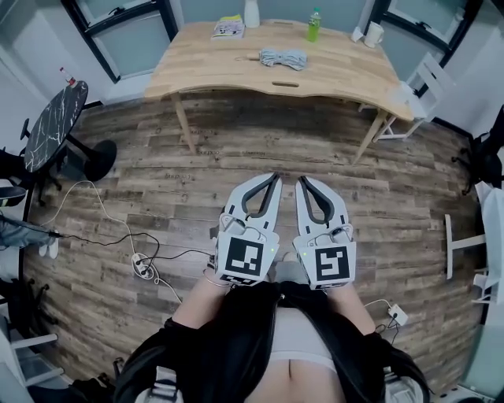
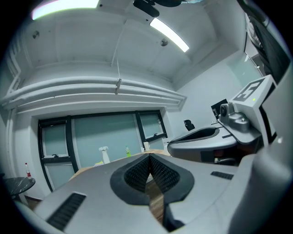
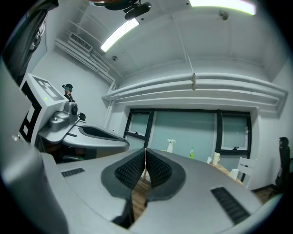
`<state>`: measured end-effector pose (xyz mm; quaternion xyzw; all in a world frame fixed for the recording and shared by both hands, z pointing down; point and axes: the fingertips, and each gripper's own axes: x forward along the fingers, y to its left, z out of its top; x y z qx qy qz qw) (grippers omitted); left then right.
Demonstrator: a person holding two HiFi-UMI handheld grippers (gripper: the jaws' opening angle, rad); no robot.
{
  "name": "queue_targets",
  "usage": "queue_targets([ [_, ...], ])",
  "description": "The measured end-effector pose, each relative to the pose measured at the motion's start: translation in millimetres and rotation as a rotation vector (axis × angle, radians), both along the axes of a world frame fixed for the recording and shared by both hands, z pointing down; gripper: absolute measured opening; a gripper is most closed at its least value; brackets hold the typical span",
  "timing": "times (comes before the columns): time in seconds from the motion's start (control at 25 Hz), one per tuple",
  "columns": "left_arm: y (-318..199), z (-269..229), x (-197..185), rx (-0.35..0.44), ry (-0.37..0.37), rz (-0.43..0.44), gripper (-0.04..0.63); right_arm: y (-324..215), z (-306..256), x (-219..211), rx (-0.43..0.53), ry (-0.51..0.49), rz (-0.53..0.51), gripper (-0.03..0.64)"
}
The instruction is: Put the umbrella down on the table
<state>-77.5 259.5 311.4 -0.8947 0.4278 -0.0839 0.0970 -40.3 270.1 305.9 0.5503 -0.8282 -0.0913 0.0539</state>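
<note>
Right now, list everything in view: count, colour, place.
table: 1, light wood, across the floor
umbrella: 1, grey, folded, table middle
booklet: 1, yellow and white, table's far left
spray bottle: 1, white, beside the booklet
drink bottle: 1, green, table's far edge
mug: 1, white, table's far right
round table: 1, black marbled, left
chair: 1, white, right of the table
power strip: 1, white, floor at left, cables attached
left gripper: 1, white, fingers shut, empty
right gripper: 1, white, fingers shut, empty
</note>
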Motion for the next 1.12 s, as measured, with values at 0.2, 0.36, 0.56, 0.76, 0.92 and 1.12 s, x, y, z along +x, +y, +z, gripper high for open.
queue_targets([
  [0.2, 8.1, -0.4, 4.0, 0.003, 0.004, -0.013, 0.006, 11.5, 3.7, 6.4, -0.002, 0.001, -0.014, 0.029],
  [0.36, 10.3, -3.2, 13.6, -0.007, 0.007, -0.024, 0.006, 17.3, 4.1, 16.3, -0.017, -0.005, -0.020, 0.028],
  [0.56, 19.7, -5.5, 27.9, 0.002, 0.008, -0.009, 0.006, 21.9, 6.1, 27.1, -0.027, 0.010, -0.014, 0.026],
  [0.76, 23.2, 3.3, 28.3, -0.015, 0.007, -0.005, 0.006, 20.0, 13.8, 26.7, -0.051, -0.005, -0.016, 0.026],
  [0.92, 23.4, 6.2, 26.1, -0.021, 0.004, -0.004, 0.006, 21.4, 10.2, 19.0, -0.038, -0.012, -0.031, 0.026],
  [1.12, 22.0, 4.0, 22.2, -0.010, 0.000, 0.003, 0.006, 21.9, 8.8, 11.0, -0.026, -0.010, -0.037, 0.026],
])
